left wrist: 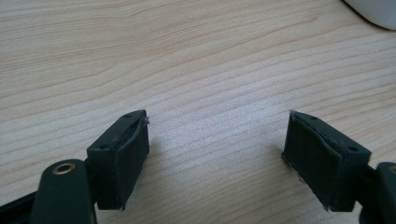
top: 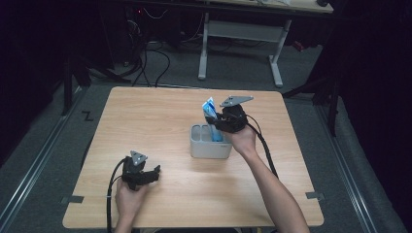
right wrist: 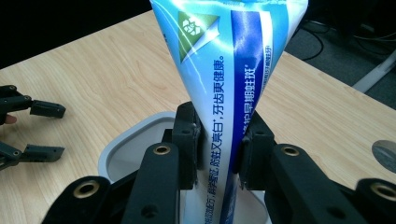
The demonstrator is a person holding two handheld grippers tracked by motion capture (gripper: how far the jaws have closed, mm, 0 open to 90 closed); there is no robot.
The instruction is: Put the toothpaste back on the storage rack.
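The right gripper [right wrist: 218, 154] has its two black jaws closed on a blue and white plastic toothpaste tube [right wrist: 224, 70], pressing it from both sides at its narrow lower part. The tube stands almost upright, with its wide flat end on top, and its lower end goes down into a light grey plastic holder box with rounded corners [right wrist: 122, 151]. In the high view this grey holder [top: 209, 148] stands near the middle of the light wooden table [top: 145, 111], and the toothpaste tube [top: 210, 109] rises out of its right compartment, held by the right gripper [top: 219, 122] from the right side. The left gripper [top: 154, 174] is well apart from the holder, low over the near left part of the table, in the person's left hand [top: 127, 196]. In the left gripper view its jaws stand wide open with only bare wood [left wrist: 196, 70] between them, and a white rounded edge [left wrist: 373, 11] shows in the upper right corner.
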